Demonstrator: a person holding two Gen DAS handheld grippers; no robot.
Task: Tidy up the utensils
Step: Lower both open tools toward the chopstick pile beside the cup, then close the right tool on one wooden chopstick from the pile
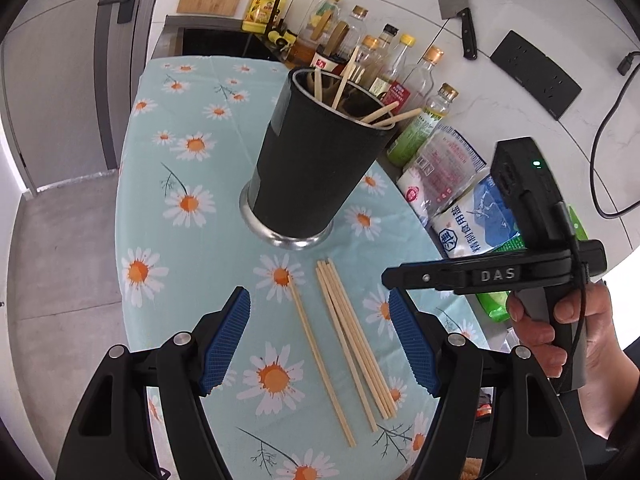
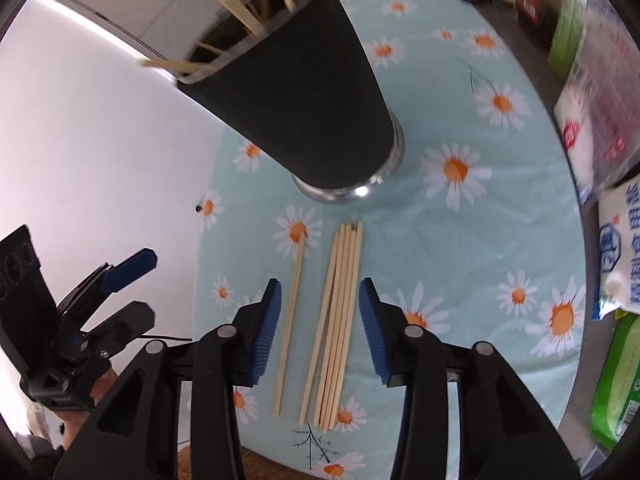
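Several bamboo chopsticks lie in a loose bundle point(image 1: 352, 340) point(image 2: 340, 320) on the daisy tablecloth point(image 1: 180, 140), with a single chopstick point(image 1: 320, 360) point(image 2: 290, 328) just to their left. Behind them stands a black cup holder point(image 1: 320, 168) point(image 2: 312, 92) with a steel base and several chopsticks inside. My left gripper point(image 1: 319, 294) hangs open above the loose sticks. My right gripper point(image 2: 320, 284) straddles the single stick and the bundle with a narrow gap; its blue pads point(image 2: 268, 328) do not visibly press on them. In the left wrist view the right gripper point(image 1: 400, 276) shows side-on.
Oil and sauce bottles point(image 1: 392, 68) and salt bags point(image 1: 476, 216) crowd the right edge of the cloth. A cleaver point(image 1: 456, 4) and a power strip point(image 1: 536, 74) are on the wall beyond. A hand point(image 1: 560, 332) grips the right tool. The left gripper point(image 2: 132, 268) sits off the table's left edge.
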